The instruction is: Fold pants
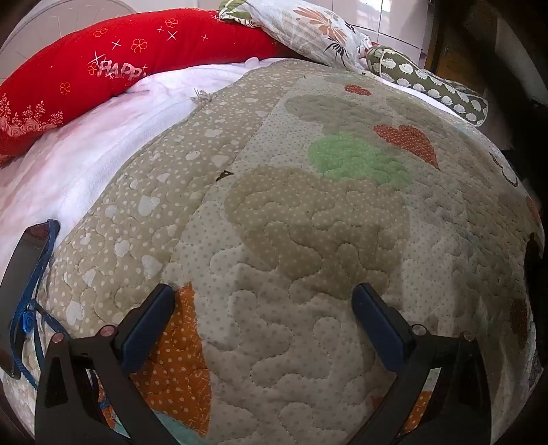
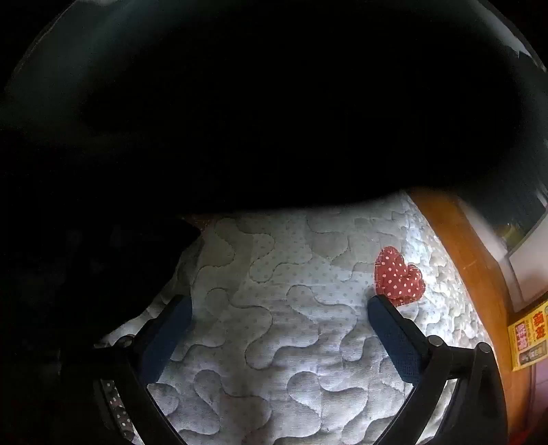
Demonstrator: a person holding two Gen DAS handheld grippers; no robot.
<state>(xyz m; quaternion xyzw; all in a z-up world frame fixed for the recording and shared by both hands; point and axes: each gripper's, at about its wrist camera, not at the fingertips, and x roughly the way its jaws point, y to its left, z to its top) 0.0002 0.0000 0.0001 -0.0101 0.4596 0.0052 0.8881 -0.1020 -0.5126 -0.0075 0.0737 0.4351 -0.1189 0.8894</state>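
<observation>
In the right wrist view a large black cloth, apparently the pants (image 2: 257,113), fills the upper half of the frame and runs down the left side (image 2: 85,280), lying over the quilt (image 2: 274,325). My right gripper (image 2: 279,303) is open and empty, just above the quilt, its left finger close to the black cloth. In the left wrist view my left gripper (image 1: 263,294) is open and empty over the patchwork quilt (image 1: 308,222). Only a dark edge at the far right (image 1: 534,267) may be the pants.
A red "HAPPY" cushion (image 1: 102,68), a floral pillow (image 1: 308,27) and a green patterned bolster (image 1: 428,82) lie at the far end of the bed. A phone with a blue strap (image 1: 24,274) lies at the left. A wooden bed edge (image 2: 472,260) runs along the right.
</observation>
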